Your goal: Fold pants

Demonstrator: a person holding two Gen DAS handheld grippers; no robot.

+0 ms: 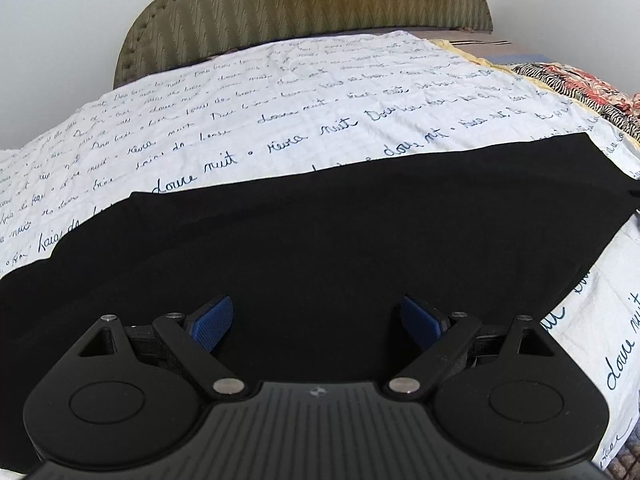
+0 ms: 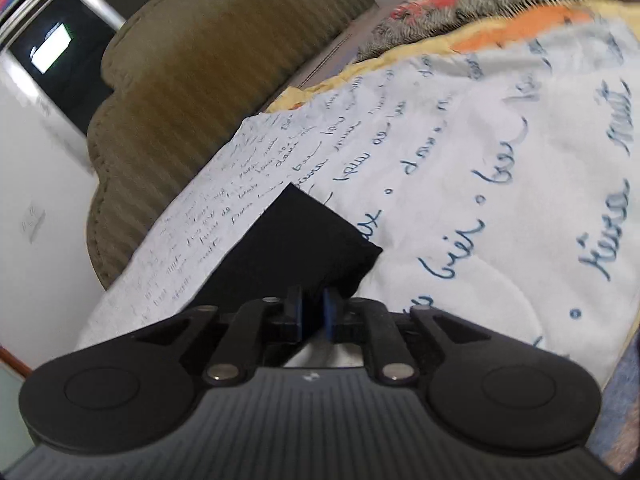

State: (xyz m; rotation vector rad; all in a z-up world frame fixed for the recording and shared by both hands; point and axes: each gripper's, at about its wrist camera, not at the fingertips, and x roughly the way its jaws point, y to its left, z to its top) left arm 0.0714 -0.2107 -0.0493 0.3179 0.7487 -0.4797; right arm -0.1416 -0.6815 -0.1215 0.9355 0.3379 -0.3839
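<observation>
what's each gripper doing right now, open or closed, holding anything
Left gripper: open, fingers spread above the black pants, holding nothing.
Right gripper: closed on an edge of the pants.

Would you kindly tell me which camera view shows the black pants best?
The left wrist view: the black pants lie spread across the printed sheet, most of their outline visible. The right wrist view shows only one end, blurred, at the right gripper.

Black pants (image 1: 320,220) cut off at left edge, right wrist view motion-blurred
</observation>
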